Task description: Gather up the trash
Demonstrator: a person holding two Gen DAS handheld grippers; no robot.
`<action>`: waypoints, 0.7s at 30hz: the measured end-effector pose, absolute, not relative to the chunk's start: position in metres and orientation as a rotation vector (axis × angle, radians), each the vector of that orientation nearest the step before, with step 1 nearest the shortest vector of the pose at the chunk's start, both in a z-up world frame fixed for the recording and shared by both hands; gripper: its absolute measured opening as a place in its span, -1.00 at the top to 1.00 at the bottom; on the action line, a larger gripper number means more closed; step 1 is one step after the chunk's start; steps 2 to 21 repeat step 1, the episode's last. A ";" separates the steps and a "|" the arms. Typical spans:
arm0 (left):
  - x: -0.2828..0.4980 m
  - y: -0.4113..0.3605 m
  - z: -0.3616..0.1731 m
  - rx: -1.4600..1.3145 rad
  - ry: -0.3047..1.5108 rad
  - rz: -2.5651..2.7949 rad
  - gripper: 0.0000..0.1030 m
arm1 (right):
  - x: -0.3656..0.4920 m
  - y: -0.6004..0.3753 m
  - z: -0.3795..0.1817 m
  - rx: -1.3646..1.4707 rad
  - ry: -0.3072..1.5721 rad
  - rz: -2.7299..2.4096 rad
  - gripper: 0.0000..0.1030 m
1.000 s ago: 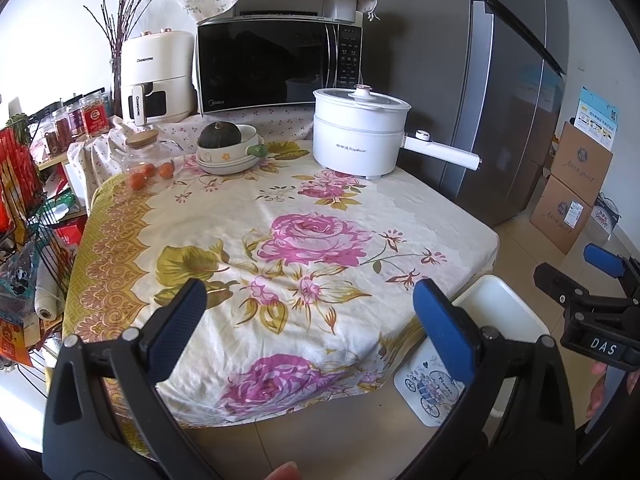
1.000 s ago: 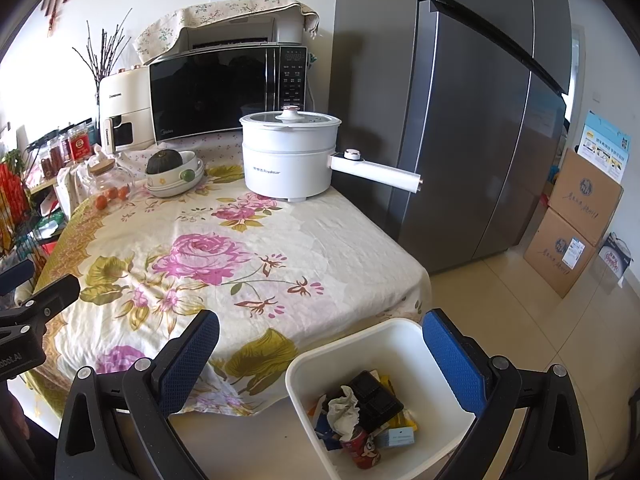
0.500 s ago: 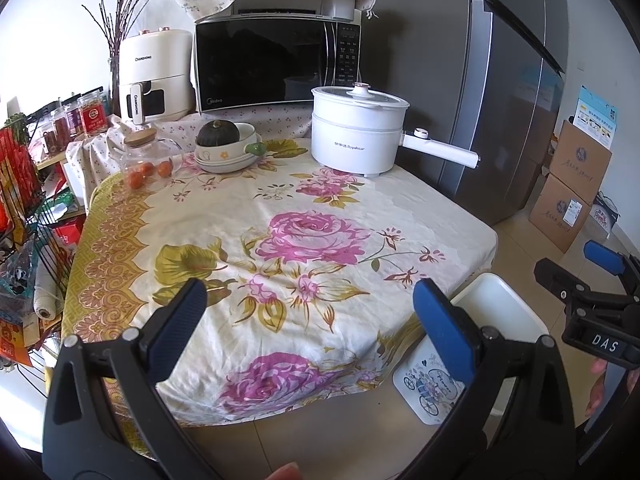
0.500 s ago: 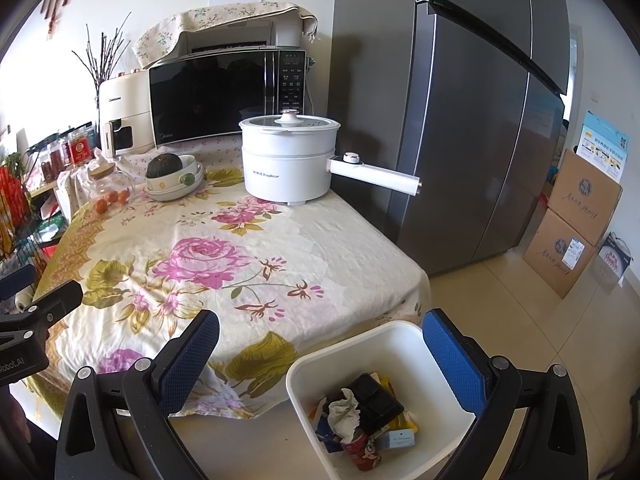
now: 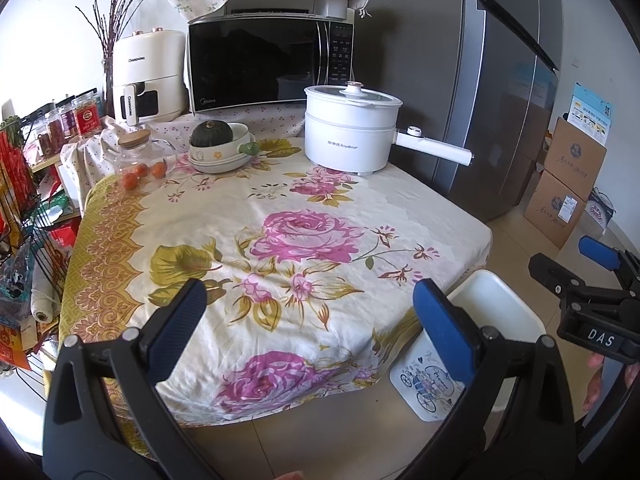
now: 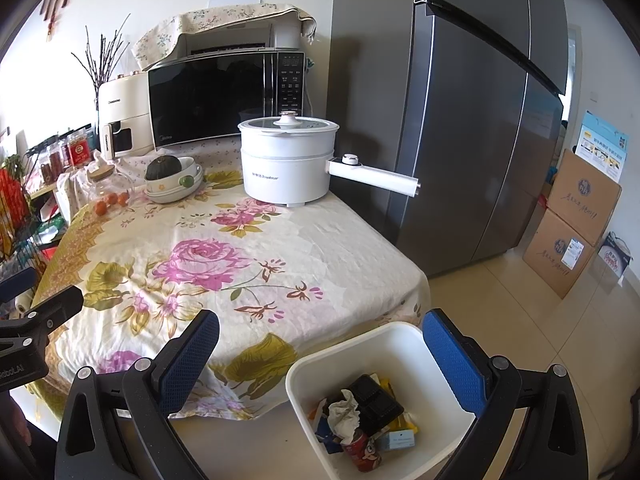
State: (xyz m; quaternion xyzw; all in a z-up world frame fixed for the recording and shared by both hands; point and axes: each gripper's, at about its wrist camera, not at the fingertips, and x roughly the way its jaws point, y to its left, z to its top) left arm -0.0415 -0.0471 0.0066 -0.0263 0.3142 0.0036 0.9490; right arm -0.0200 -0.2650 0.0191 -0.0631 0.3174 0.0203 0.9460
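A white trash bin [image 6: 360, 344] stands on the floor at the table's front right corner; it also shows in the left wrist view [image 5: 496, 300]. It holds several pieces of trash: crumpled paper [image 6: 344, 414], a black tray [image 6: 374, 400], a red can [image 6: 362, 446]. My right gripper [image 6: 320, 354] is open and empty above the bin. My left gripper [image 5: 310, 320] is open and empty over the front edge of the floral tablecloth [image 5: 280, 240]. No trash shows on the table.
At the back of the table stand a white electric pot [image 5: 352, 136] with a long handle, a bowl with a squash [image 5: 216, 148], a glass jar [image 5: 140, 164], a microwave [image 5: 268, 60]. A fridge [image 6: 480, 120] and cardboard boxes [image 6: 572, 224] are to the right. A wire rack [image 5: 24, 220] is left.
Both views have shifted very slightly; both grippers stay open and empty.
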 end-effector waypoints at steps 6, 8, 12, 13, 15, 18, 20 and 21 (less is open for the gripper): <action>-0.040 -0.046 0.007 -0.060 0.646 0.001 -0.99 | -0.020 -0.265 0.019 -0.129 0.647 0.041 -0.99; -0.040 -0.046 0.007 -0.060 0.646 0.001 -0.99 | -0.020 -0.265 0.019 -0.129 0.647 0.041 -0.99; -0.040 -0.046 0.007 -0.060 0.646 0.001 -0.99 | -0.020 -0.265 0.019 -0.129 0.647 0.041 -0.99; -0.040 -0.046 0.007 -0.060 0.646 0.001 -0.99 | -0.020 -0.265 0.019 -0.129 0.647 0.041 -0.99; -0.040 -0.046 0.007 -0.060 0.646 0.001 -0.99 | -0.020 -0.265 0.019 -0.129 0.647 0.041 -0.99; -0.040 -0.046 0.007 -0.060 0.646 0.001 -0.99 | -0.020 -0.265 0.019 -0.129 0.647 0.041 -0.99; -0.040 -0.046 0.007 -0.060 0.646 0.001 -0.99 | -0.020 -0.265 0.019 -0.129 0.647 0.041 -0.99; -0.040 -0.046 0.007 -0.060 0.646 0.001 -0.99 | -0.020 -0.265 0.019 -0.129 0.647 0.041 -0.99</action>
